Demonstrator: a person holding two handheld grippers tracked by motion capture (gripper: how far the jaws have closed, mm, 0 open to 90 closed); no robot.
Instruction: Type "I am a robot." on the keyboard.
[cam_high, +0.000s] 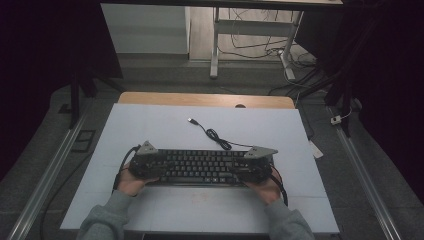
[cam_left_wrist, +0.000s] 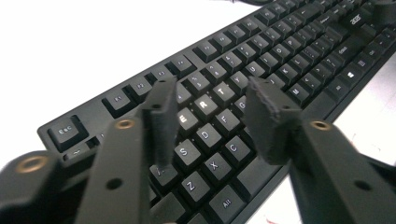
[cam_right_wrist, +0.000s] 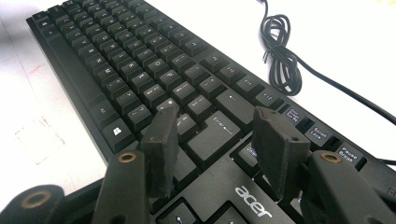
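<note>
Squarely across the white mat (cam_high: 210, 200) lies one black keyboard (cam_high: 200, 166), its long axis running left to right, its key rows facing the person. One cable (cam_high: 216, 135) trails off from the keyboard's far edge, loosely coiled, ending in a plug (cam_high: 191, 120). Two grippers sit over the keyboard: the left gripper (cam_left_wrist: 212, 100) above its left-end letter keys, the right gripper (cam_right_wrist: 217, 128) above its right end, both with jaws parted and grasping nothing.

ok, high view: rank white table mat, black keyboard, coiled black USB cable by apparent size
1. White table mat, largest by far.
2. Black keyboard.
3. Coiled black USB cable, smallest.
No close calls; all lie on one surface.
</note>
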